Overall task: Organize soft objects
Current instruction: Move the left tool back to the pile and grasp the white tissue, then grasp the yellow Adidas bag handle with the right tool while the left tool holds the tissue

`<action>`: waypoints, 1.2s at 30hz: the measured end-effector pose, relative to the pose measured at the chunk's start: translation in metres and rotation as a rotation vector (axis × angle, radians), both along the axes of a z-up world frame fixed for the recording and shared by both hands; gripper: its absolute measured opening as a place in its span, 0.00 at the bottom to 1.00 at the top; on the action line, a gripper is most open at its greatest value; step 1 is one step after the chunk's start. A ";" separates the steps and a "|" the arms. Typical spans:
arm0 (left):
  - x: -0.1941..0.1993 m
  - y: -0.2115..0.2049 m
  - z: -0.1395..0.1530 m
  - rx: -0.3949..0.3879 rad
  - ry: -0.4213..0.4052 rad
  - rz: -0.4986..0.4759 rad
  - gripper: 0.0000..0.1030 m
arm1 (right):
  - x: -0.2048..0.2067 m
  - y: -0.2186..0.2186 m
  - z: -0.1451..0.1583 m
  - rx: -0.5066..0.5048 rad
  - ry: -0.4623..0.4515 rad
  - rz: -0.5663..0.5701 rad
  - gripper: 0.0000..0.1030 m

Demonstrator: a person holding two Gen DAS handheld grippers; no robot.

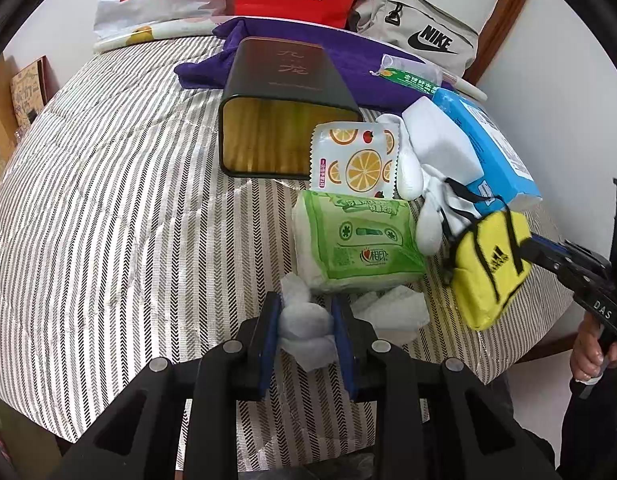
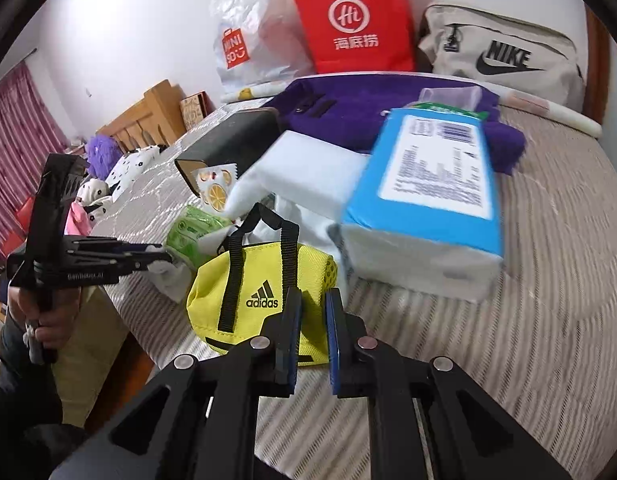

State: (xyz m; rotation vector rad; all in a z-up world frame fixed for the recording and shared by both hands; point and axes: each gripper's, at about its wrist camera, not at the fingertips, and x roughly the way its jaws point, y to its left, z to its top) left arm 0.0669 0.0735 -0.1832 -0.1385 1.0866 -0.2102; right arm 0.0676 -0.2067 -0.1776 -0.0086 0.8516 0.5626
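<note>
On the striped mattress (image 1: pixel 108 200), my left gripper (image 1: pixel 304 320) pinches one crumpled white tissue wad (image 1: pixel 304 322) between its two blue pads (image 1: pixel 273 328); a second loose tissue (image 1: pixel 392 308) lies just beside it on the right. Beyond these sit one green tissue pack (image 1: pixel 356 248), one lemon-printed sachet (image 1: pixel 354 162) leaning at the mouth of one dark tin (image 1: pixel 286 120) lying on its side, one white foam block (image 1: pixel 444 140), one blue tissue pack (image 1: pixel 492 148), and a heap of white socks (image 1: pixel 428 208) whose number I cannot tell. My right gripper (image 2: pixel 313 336) has its two blue-padded fingers (image 2: pixel 332 340) pressed close on the rear edge of one yellow pouch (image 2: pixel 260 292), which carries two black handles and, in the left wrist view, hangs tilted above the bed's near edge at my fingertips. At the far side lie one purple cloth (image 2: pixel 348 112), one clear packet with a green label (image 1: pixel 408 72), and, against the wall, three bags: one white plastic bag (image 2: pixel 260 28), one red paper bag (image 2: pixel 352 20), one beige waist bag (image 2: pixel 500 52). Two hands show, one per gripper handle: my right hand (image 1: pixel 592 354) and my left hand (image 2: pixel 48 324).
</note>
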 end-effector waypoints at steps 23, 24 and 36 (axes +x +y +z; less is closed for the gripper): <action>0.004 -0.007 0.003 0.021 0.022 0.017 0.25 | 0.009 -0.054 -0.031 0.100 0.102 -0.107 0.32; 0.004 -0.007 0.004 0.021 0.022 0.017 0.25 | 0.009 -0.051 -0.030 0.110 0.093 -0.091 0.29; 0.001 -0.005 0.005 0.003 0.017 0.028 0.26 | -0.023 -0.047 0.004 0.172 -0.021 -0.019 0.14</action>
